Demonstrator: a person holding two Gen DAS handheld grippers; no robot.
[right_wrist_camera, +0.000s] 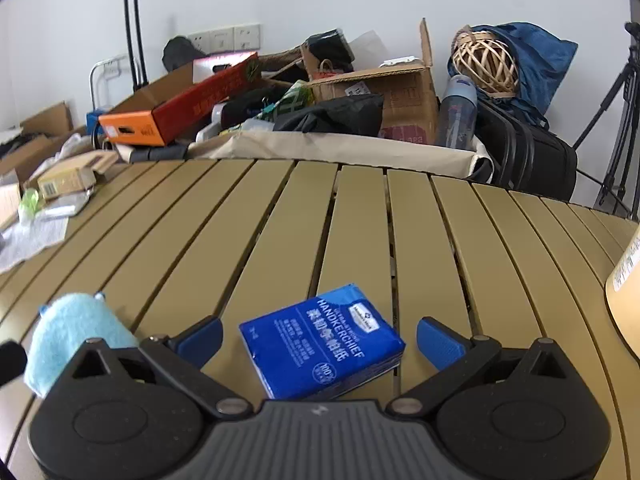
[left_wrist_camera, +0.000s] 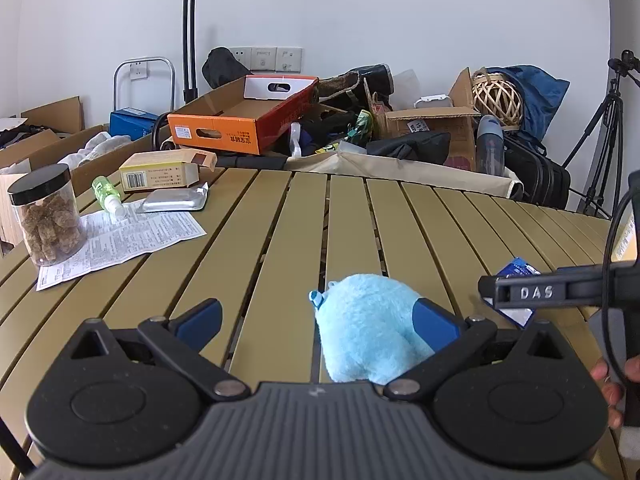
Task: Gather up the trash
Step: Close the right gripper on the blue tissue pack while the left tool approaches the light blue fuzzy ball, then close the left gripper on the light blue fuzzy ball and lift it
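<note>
A blue pack of handkerchief tissues point(right_wrist_camera: 320, 342) lies flat on the olive slatted table point(right_wrist_camera: 280, 220). It sits between the spread fingers of my right gripper point(right_wrist_camera: 320, 338), which is open, and neither blue pad touches it. My left gripper point(left_wrist_camera: 318, 322) is open too. A light blue plush toy point(left_wrist_camera: 368, 328) sits inside it, against the right pad point(left_wrist_camera: 436, 326) and well clear of the left one. The left wrist view shows one of the right gripper's fingers point(left_wrist_camera: 536, 292) from the side, with the tissue pack point(left_wrist_camera: 516, 270) partly hidden behind it. The plush point(right_wrist_camera: 76, 330) also appears at the right wrist view's lower left.
At the table's far left stand a black-lidded jar of brown chunks point(left_wrist_camera: 46, 220), a printed leaflet point(left_wrist_camera: 120, 240), a green spray bottle point(left_wrist_camera: 106, 194), a foil pack point(left_wrist_camera: 174, 200) and a yellow carton point(left_wrist_camera: 160, 172). Boxes and bags crowd the space behind. A cardboard edge point(right_wrist_camera: 624, 300) sits right.
</note>
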